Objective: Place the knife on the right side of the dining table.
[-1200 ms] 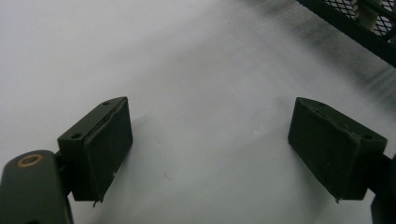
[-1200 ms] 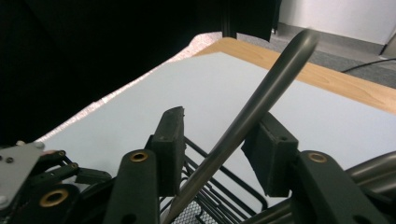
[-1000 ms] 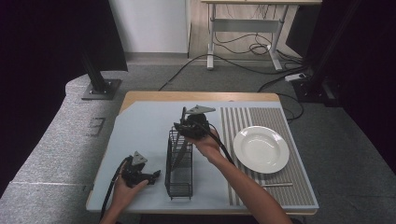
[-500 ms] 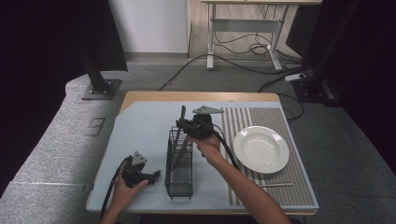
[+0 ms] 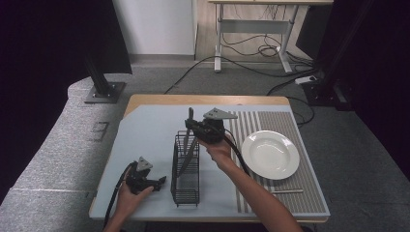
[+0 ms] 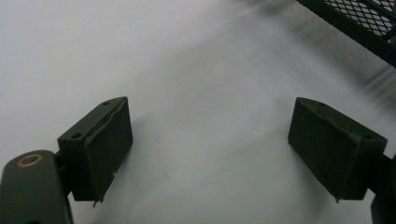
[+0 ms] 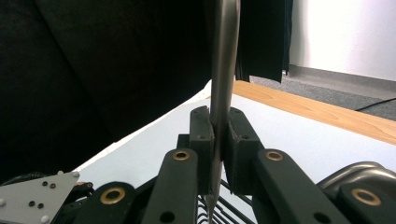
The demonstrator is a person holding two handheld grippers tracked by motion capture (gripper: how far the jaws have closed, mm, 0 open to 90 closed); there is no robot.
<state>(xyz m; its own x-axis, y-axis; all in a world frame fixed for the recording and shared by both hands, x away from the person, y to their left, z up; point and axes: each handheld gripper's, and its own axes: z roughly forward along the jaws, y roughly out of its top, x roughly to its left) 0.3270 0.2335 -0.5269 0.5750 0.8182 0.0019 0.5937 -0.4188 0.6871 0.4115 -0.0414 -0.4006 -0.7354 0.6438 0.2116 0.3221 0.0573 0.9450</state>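
A grey metal utensil (image 5: 190, 118) stands slanted in the black wire rack (image 5: 186, 193) at the middle of the table, its handle sticking up past the rim. My right gripper (image 5: 189, 126) is over the rack's far end. Its jaws have just been closing, and in the right gripper view the right gripper (image 7: 218, 135) is shut on the utensil's flat handle (image 7: 225, 56), both pads pressing it. My left gripper (image 5: 157, 182) rests near the front left edge beside the rack. The left gripper (image 6: 210, 135) is open over the bare grey mat, nothing between its pads.
A white plate (image 5: 270, 154) sits on the striped mat (image 5: 290, 203) to the right of the rack. A thin wooden stick (image 5: 286, 191) lies in front of the plate. The rack's corner (image 6: 359, 23) shows at the top right of the left gripper view.
The right gripper has shifted slightly to the right by the utensil's handle. The left hand and its gripper have stayed put.
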